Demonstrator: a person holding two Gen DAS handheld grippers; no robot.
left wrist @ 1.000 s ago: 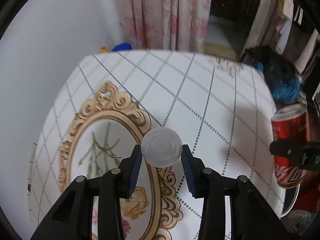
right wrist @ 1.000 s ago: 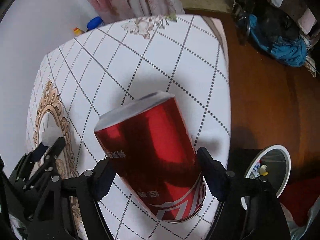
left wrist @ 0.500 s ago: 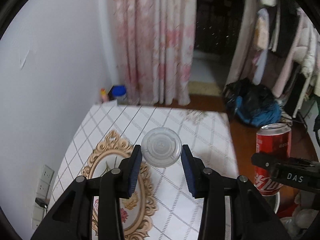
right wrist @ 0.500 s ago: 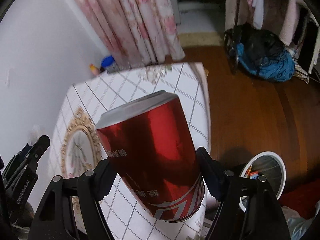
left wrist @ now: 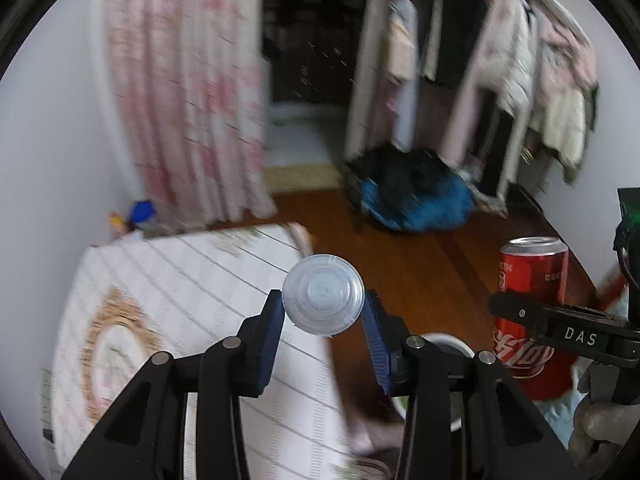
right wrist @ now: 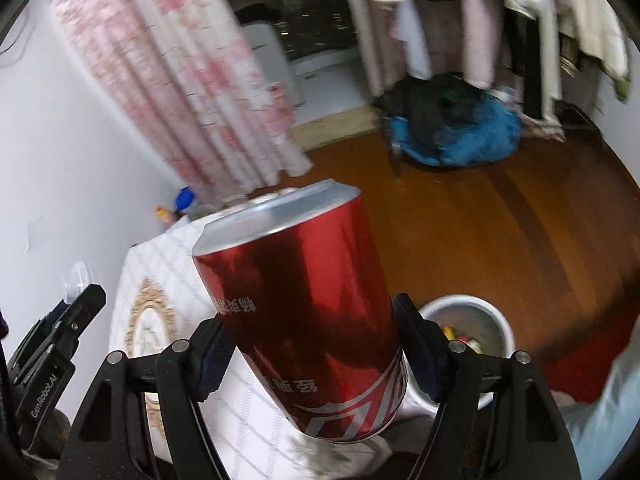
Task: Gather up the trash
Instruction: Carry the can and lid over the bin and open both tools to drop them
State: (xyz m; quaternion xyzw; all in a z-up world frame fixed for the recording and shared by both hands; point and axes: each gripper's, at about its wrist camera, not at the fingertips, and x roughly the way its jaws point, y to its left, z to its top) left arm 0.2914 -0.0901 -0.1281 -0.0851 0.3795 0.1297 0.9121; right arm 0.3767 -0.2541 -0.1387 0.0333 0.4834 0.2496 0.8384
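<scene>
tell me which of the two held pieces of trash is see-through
The small round clear plastic lid, pinched in the left gripper. The table pattern shows faintly through it, whereas the red metal soda can in the right gripper is opaque.

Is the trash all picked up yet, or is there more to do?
Almost. Both pieces are picked up: the left gripper is shut on a clear plastic lid, and the right gripper is shut on a red soda can. What's left is dropping them into the white trash bin on the floor, which already has some bits inside.
</scene>
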